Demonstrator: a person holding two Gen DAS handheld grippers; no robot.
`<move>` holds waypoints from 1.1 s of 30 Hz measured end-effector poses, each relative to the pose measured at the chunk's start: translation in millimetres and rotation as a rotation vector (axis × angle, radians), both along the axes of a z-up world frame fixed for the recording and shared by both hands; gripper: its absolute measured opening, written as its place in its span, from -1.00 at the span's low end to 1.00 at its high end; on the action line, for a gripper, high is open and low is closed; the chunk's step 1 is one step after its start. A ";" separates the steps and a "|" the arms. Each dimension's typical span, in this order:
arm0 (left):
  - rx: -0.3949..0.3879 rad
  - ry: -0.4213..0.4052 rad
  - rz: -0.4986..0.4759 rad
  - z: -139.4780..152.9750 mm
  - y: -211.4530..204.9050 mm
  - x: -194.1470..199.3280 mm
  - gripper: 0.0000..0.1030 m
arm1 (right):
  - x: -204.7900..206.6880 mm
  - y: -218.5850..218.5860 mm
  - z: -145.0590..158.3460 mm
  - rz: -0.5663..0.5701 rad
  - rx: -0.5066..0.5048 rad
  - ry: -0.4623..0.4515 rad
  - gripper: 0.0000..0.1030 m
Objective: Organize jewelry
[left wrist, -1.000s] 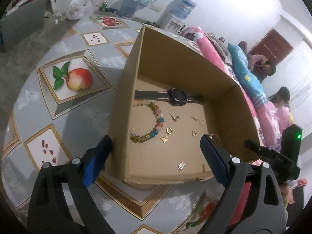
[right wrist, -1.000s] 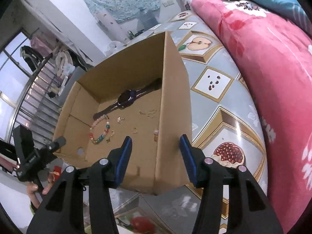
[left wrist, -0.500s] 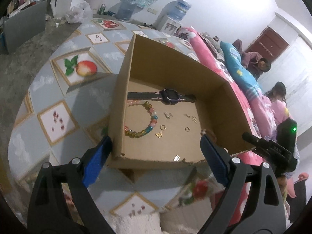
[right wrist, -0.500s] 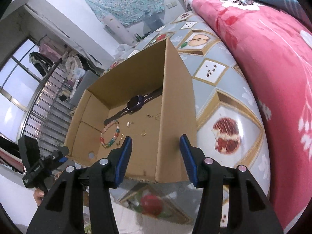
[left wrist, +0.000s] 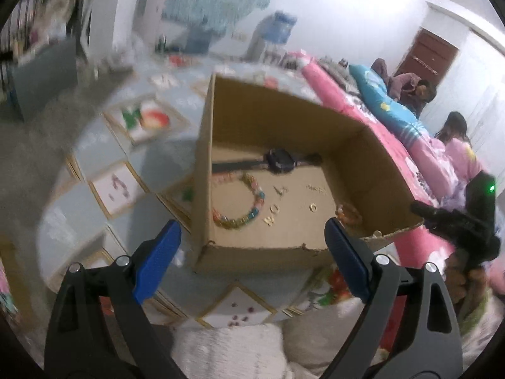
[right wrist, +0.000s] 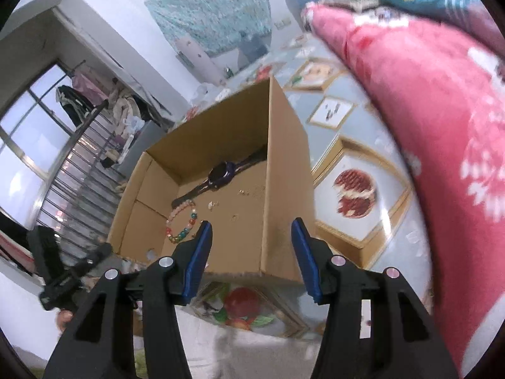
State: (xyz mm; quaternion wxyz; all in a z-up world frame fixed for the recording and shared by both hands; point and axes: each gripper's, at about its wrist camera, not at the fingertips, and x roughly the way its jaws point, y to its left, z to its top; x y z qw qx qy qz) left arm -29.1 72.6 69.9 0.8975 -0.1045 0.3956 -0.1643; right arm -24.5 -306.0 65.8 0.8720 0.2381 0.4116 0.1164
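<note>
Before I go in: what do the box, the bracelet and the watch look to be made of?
Box: plain brown cardboard, matte, with ragged torn edges. Bracelet: round, glossy beads in mixed colours, probably glass or plastic. Watch: dark, smooth case on a dark strap, likely plastic or rubber; too blurred to be sure.

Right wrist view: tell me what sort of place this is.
Probably a lived-in bedroom or one-room home, not a workshop. A pink floral quilt lies beside the fruit-patterned table, clothes hang by the barred window, and a water dispenser stands at the far wall.
</note>
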 end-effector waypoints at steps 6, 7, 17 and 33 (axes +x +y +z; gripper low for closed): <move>0.053 -0.092 0.059 17.7 -0.1 -26.5 0.80 | -36.9 9.6 11.8 -0.027 -0.184 -0.051 0.34; 0.069 -0.089 0.078 18.8 -0.6 -29.2 0.81 | -40.1 10.8 11.7 -0.031 -0.209 -0.051 0.41; 0.212 -0.104 0.199 25.1 -8.3 -48.7 0.81 | -80.6 33.1 17.0 -0.117 -0.352 -0.108 0.79; 0.331 0.020 0.148 -0.8 -61.7 -45.4 0.81 | -77.7 83.9 1.8 -0.054 -0.358 -0.038 0.87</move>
